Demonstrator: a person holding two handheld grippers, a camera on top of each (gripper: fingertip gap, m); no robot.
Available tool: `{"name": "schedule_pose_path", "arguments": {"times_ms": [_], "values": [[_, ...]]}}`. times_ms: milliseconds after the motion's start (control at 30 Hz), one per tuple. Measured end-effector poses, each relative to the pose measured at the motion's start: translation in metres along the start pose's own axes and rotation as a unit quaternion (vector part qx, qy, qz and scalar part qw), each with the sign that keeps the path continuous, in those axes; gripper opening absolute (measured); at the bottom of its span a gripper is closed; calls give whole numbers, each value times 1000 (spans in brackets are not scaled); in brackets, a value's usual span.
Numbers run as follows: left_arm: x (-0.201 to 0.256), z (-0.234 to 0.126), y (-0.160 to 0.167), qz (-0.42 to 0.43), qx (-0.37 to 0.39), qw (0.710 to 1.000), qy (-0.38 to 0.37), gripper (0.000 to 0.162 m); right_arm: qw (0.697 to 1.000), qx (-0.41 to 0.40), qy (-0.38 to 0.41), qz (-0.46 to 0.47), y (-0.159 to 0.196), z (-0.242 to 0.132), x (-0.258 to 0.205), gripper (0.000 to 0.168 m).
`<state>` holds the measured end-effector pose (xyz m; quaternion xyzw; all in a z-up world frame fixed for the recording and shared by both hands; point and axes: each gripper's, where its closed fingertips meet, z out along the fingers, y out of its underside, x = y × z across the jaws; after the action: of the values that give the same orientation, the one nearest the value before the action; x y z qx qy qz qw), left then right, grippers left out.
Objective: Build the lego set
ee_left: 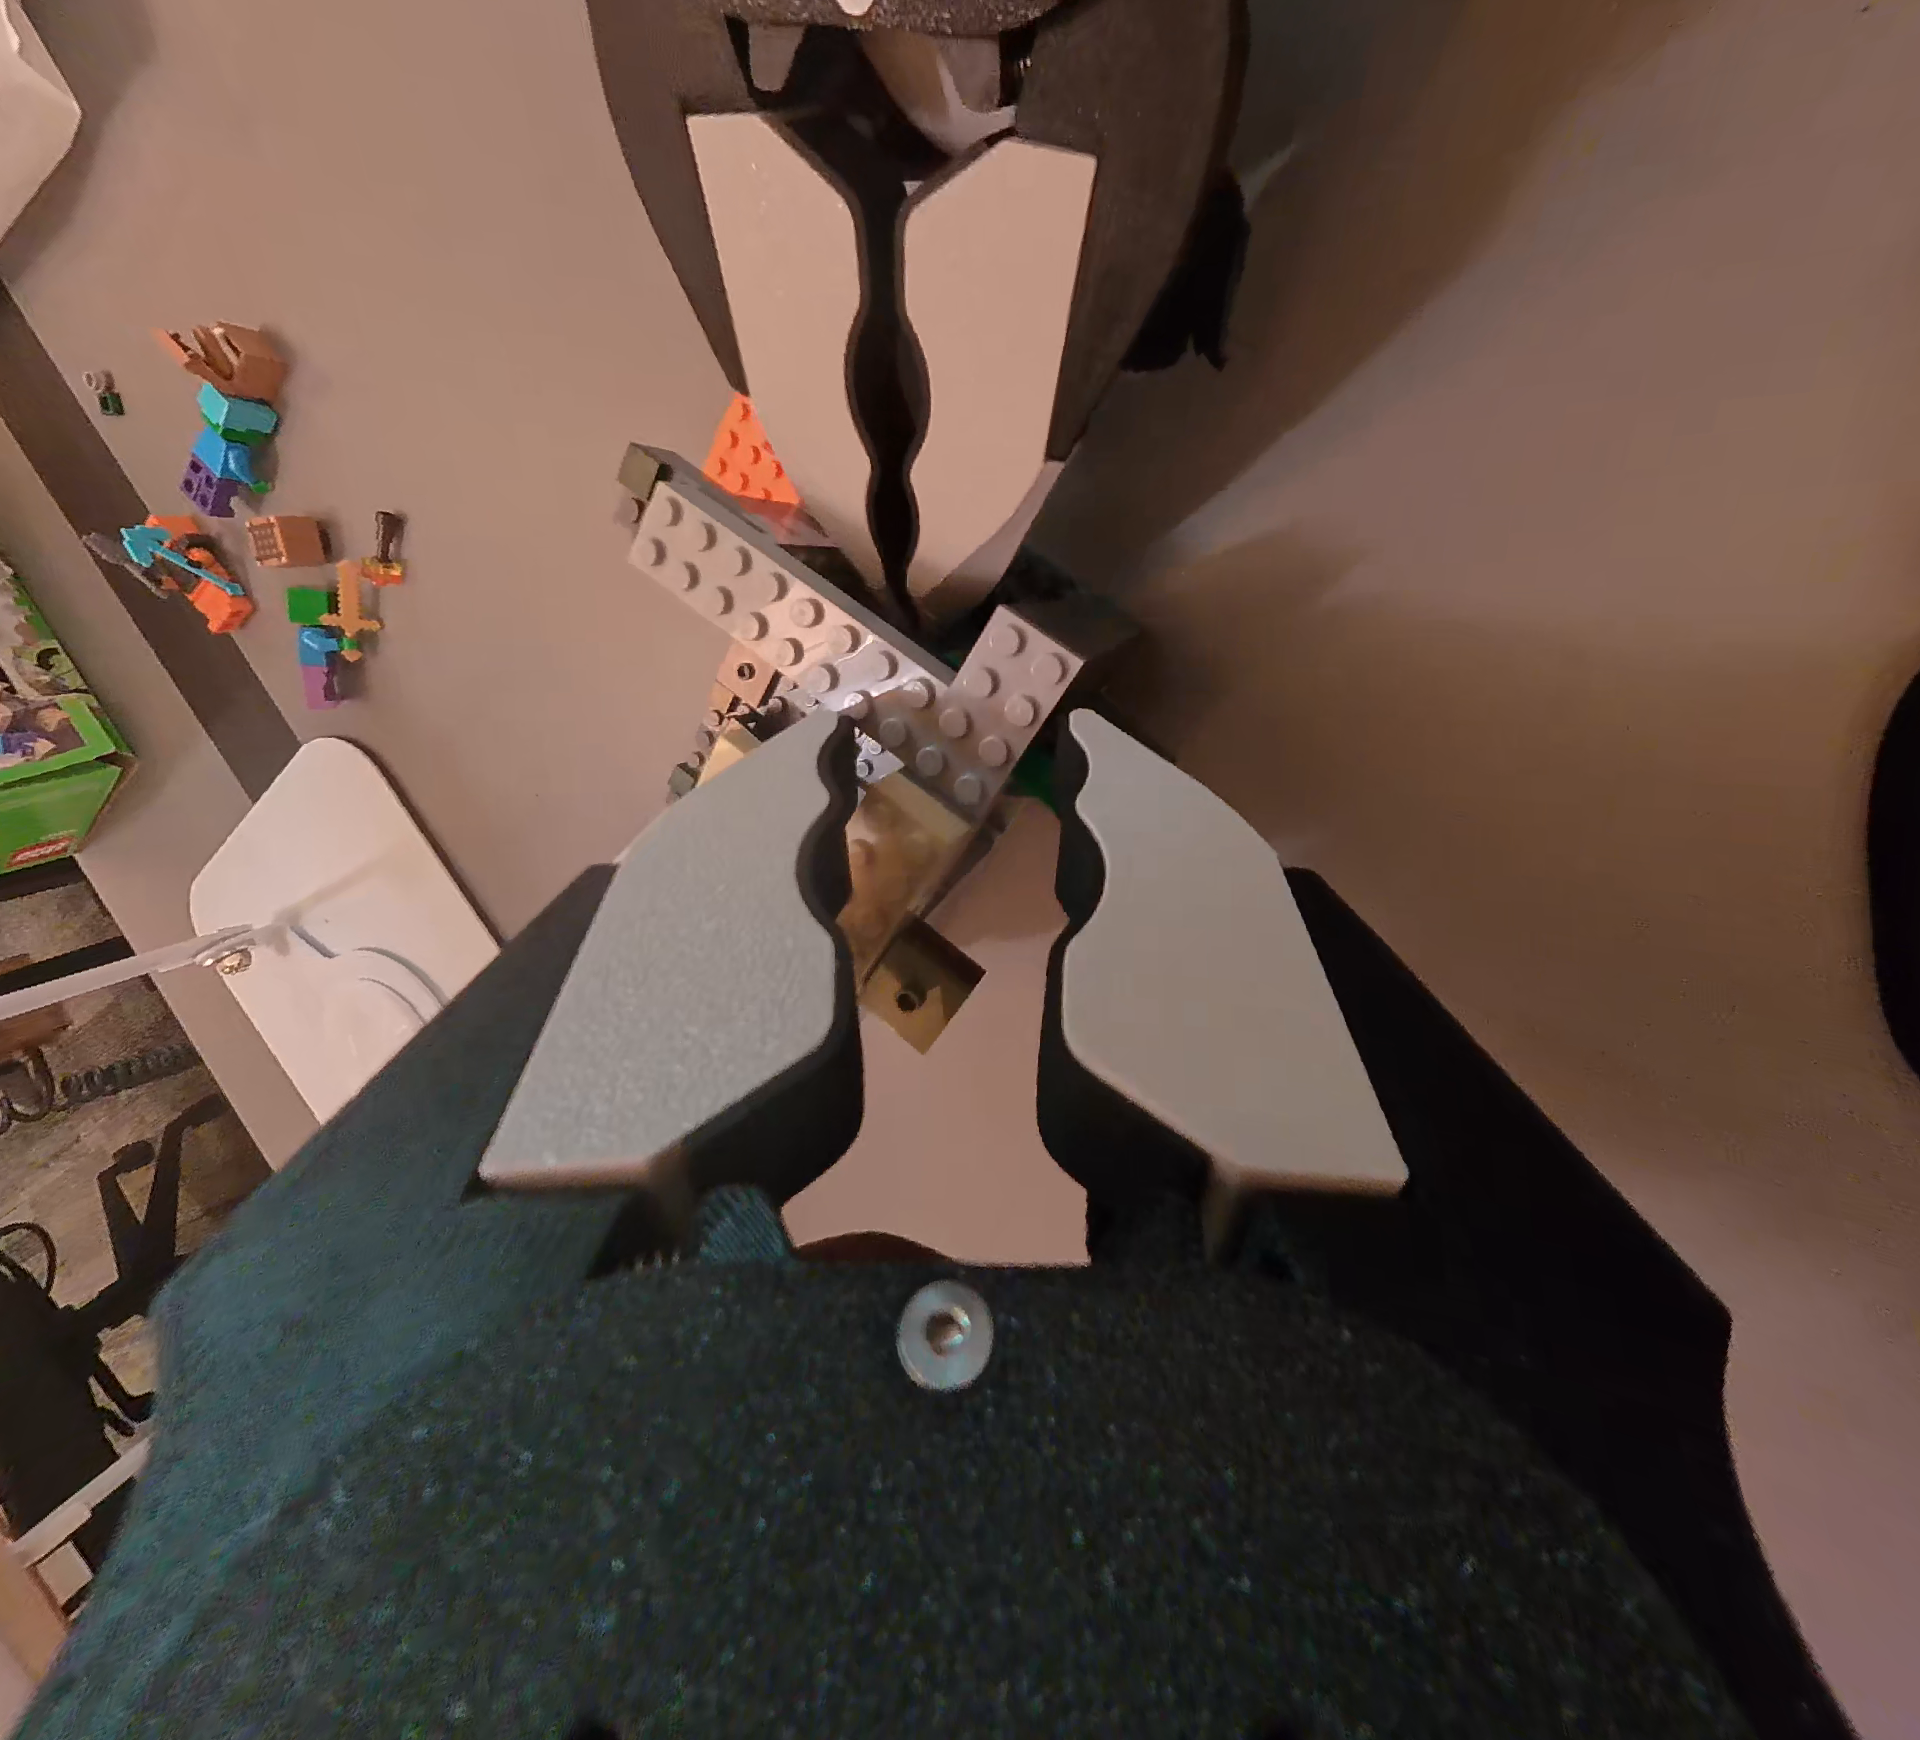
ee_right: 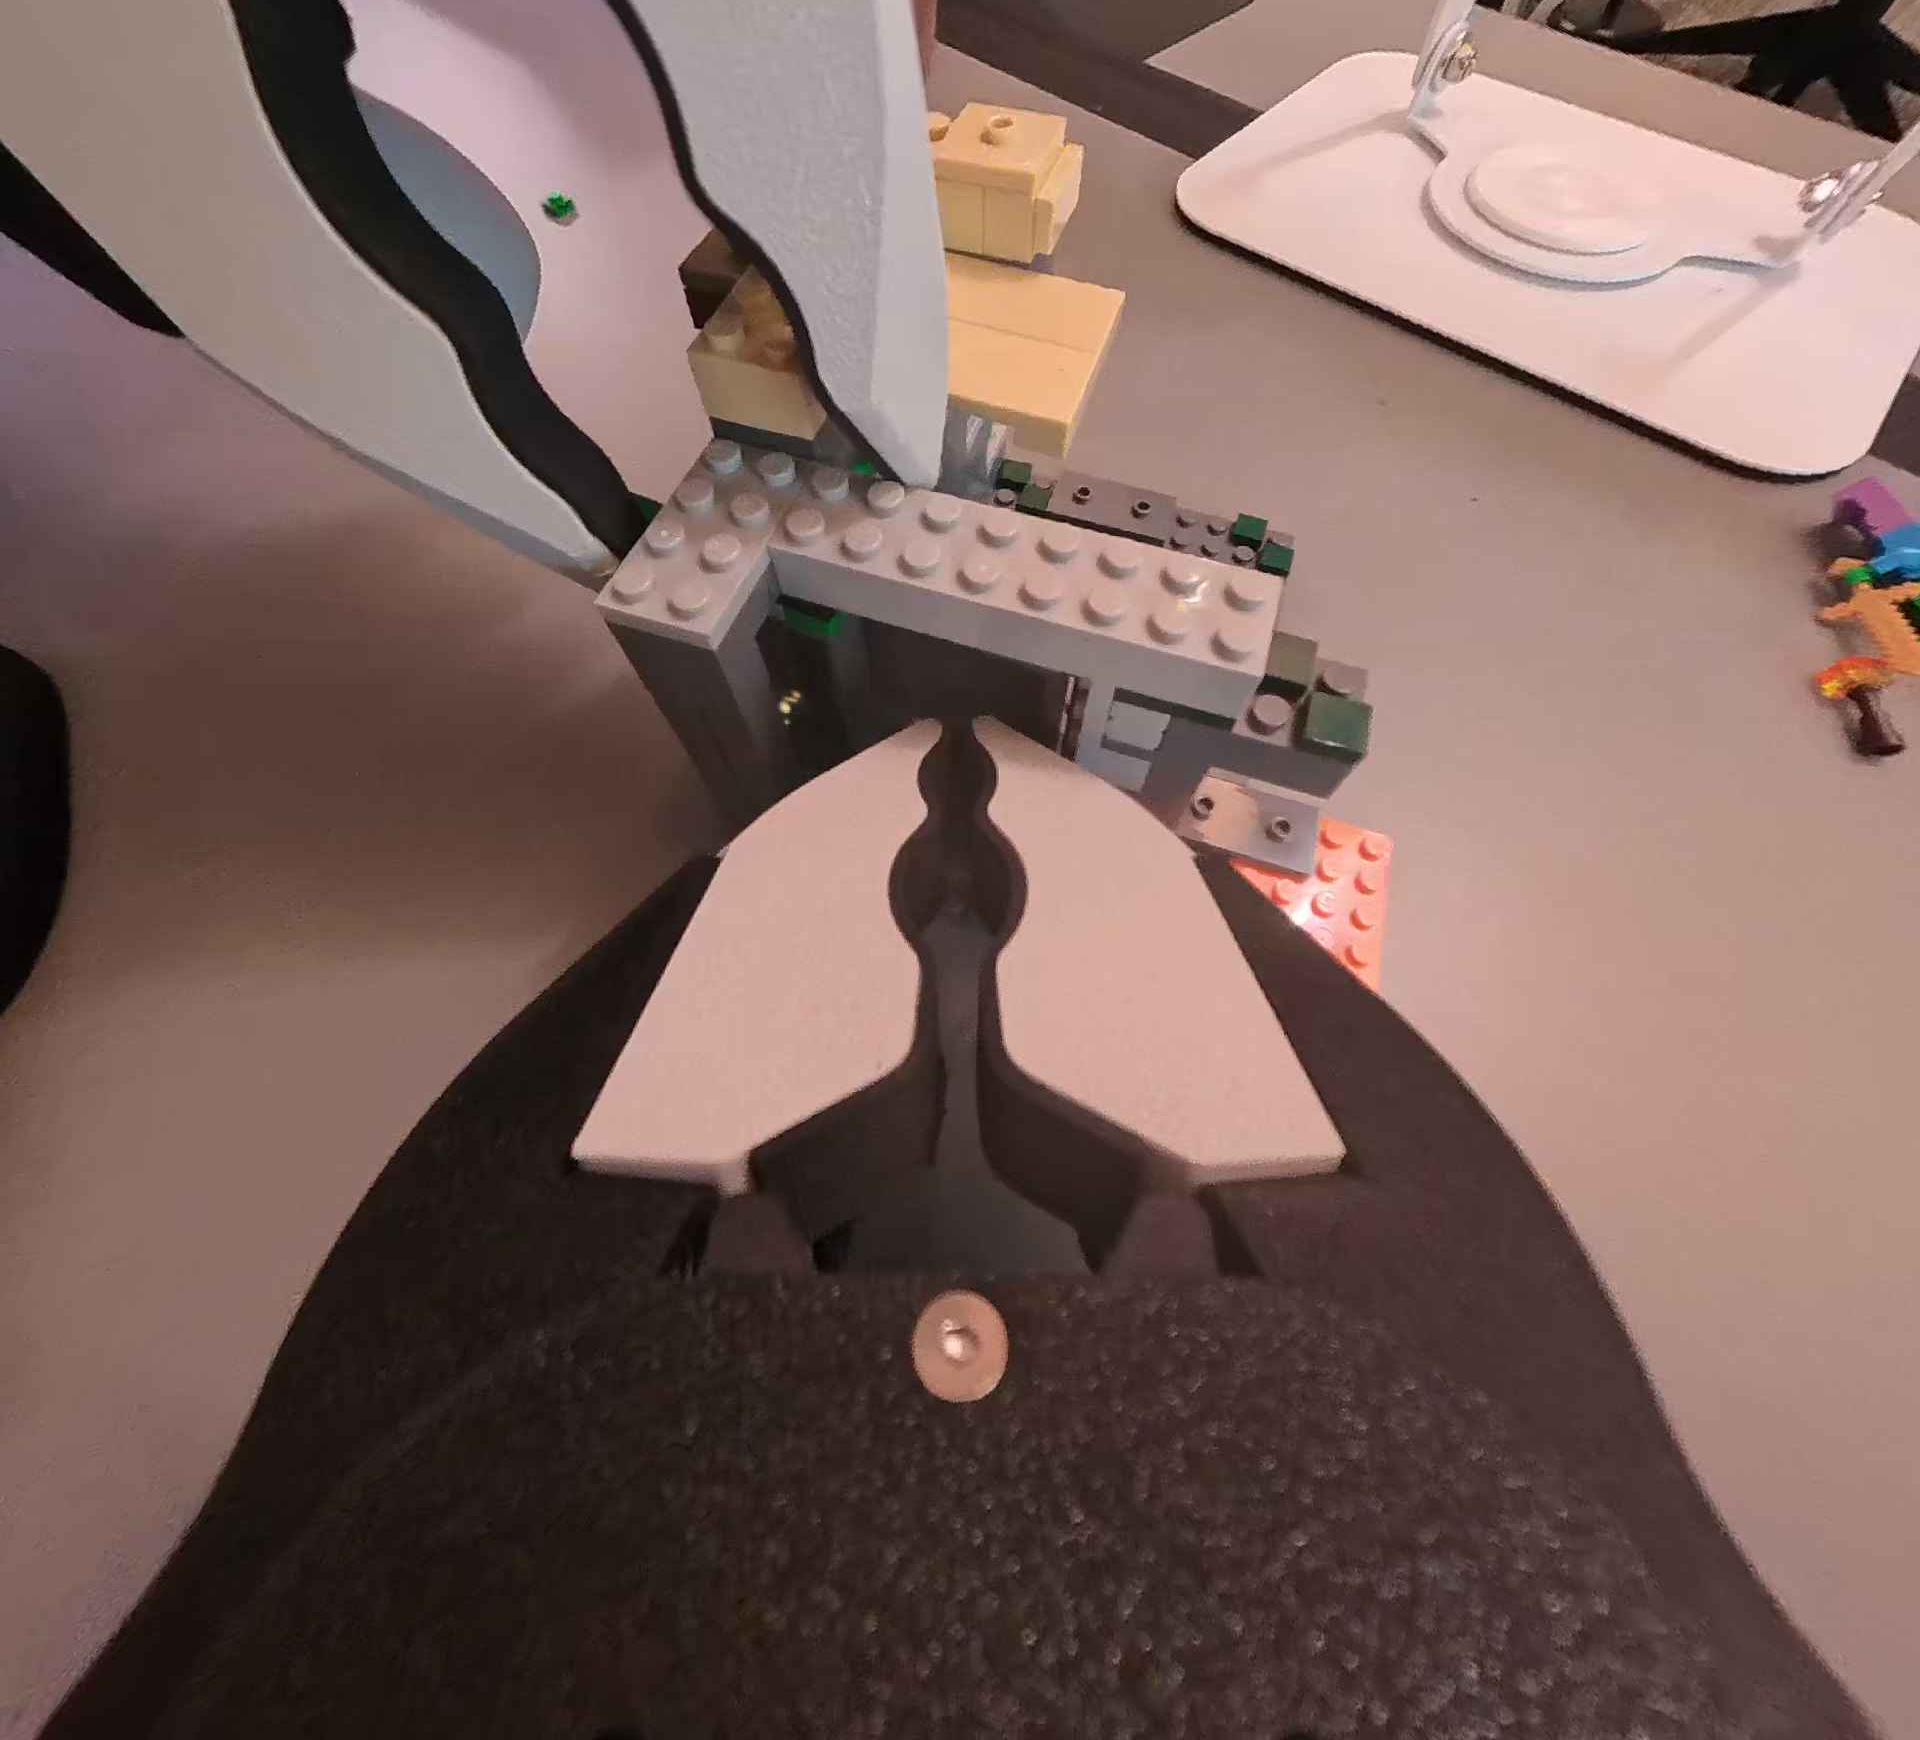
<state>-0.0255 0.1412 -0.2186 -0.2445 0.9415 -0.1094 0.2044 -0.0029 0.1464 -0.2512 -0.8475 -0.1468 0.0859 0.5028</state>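
Left tool (ee_left: pixel 956 734): fingers spread wide, empty, straddling the tan part of the lego build (ee_left: pixel 831 651).
Right tool (ee_right: pixel 958 726): fingers nearly together, nothing visible between them, tips at the build's dark grey wall under the long grey brick (ee_right: pixel 1018 594).
Lego build: mid-surface (ee_right: pixel 1507 911), orange plate (ee_right: pixel 1335 895) at its base.
Outward: minifigures (ee_left: pixel 239 485) and white stand base (ee_right: pixel 1558 256) toward the surface's edge.

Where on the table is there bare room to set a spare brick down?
Bare table lies beyond the lego build, away from the white stand base. Crowded: between build and stand, where the minifigures lie, and at the build, where left gripper and right gripper meet.
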Motion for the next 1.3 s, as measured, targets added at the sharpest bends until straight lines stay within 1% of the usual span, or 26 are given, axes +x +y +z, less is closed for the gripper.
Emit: {"name": "schedule_pose_path", "arguments": {"times_ms": [133, 200, 333, 433, 533, 600, 633, 767, 833, 933, 1000, 1067, 1133, 1167, 1233, 1300], "values": [[-1, -1, 1, -4, 0, 1000, -4, 35, 1000, 13, 10, -23, -6, -8, -2, 0], [-4, -4, 0, -17, 9, 1000, -14, 39, 999, 22, -2, -28, -11, -17, -4, 0], [-9, -26, -8, -49, 63, 996, -43, 37, 997, 62, -14, -52, -26, -42, 0, 0], [-7, -39, -6, -71, 74, 993, -64, 35, 996, 49, -16, -79, -25, -48, 8, 0], [5, -43, 7, -97, 64, 991, -65, 26, 994, 21, -12, -108, -16, -41, 12, 0], [17, -40, 14, -126, 62, 989, -54, 25, 991, 11, -11, -133, -11, -35, 11, 0], [21, -37, 16, -143, 64, 986, -53, 27, 989, 7, -11, -145, -9, -33, 9, 0], [37, -15, 21, -212, 70, 974, -46, 43, 983, -3, -9, -185, -8, -29, 10, 0], [40, -3, 21, -247, 81, 964, -57, 47, 979, 5, -8, -202, -12, -34, 13, 0], [39, 9, 17, -285, 106, 949, -81, 47, 972, 47, -8, -231, -30, -49, 21, 0], [38, 13, 11, -301, 126, 940, -97, 42, 962, 91, -20, -256, -45, -61, 25, 0], [37, 17, 11, -309, 129, 935, -113, 33, 949, 103, -23, -296, -52, -63, 32, 18], [34, 18, 12, -313, 127, 932, -133, 27, 944, 66, -59, -317, -43, -53, 37, 42], [33, 18, 12, -316, 127, 930, -138, 24, 943, 43, -79, -321, -37, -46, 38, 50], [32, 17, 13, -325, 128, 926, -145, 17, 938, 14, -117, -327, -29, -33, 39, 59], [32, 17, 13, -331, 127, 923, -151, 14, 936, -19, -157, -315, -18, -21, 37, 60]]}}
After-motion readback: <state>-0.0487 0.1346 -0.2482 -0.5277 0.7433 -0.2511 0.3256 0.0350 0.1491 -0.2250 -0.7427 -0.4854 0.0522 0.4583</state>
